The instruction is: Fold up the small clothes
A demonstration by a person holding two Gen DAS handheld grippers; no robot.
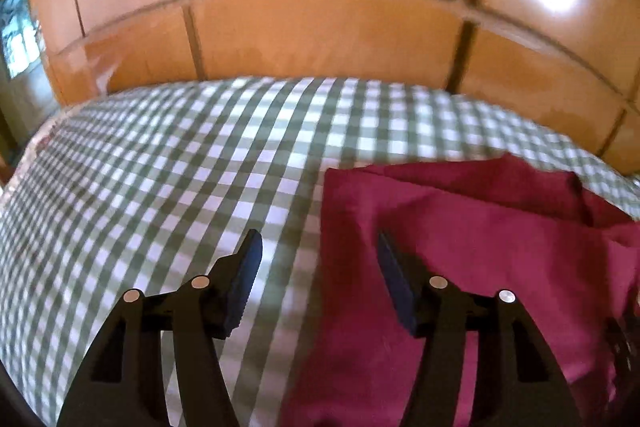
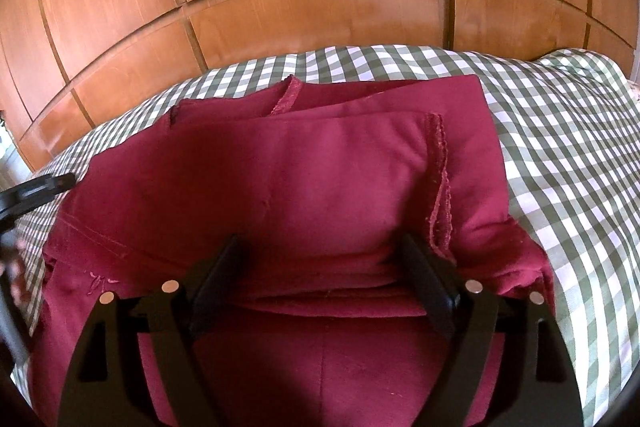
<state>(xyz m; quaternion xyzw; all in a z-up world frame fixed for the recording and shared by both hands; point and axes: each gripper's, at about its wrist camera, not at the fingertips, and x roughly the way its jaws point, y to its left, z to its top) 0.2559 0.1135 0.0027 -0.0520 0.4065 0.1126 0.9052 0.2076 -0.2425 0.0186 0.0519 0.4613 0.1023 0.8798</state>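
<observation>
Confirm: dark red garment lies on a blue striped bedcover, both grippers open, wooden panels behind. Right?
Not quite: the bedcover is green-and-white checked, not blue striped, as both wrist views show. The rest holds: the dark red garment lies on it, the left gripper and right gripper are open, and wooden panels stand behind.

A home bedroom: a checked bedspread (image 1: pixel 200 167) before wooden wardrobe doors (image 2: pixel 320 15).

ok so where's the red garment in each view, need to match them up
Left wrist: red garment fills the lower right, its left edge between the left gripper fingers.
Right wrist: red garment fills the centre and bottom, folded layers bunched between the open right gripper fingers.
Shared landmark: checked sheet under it, wooden panels behind.
</observation>
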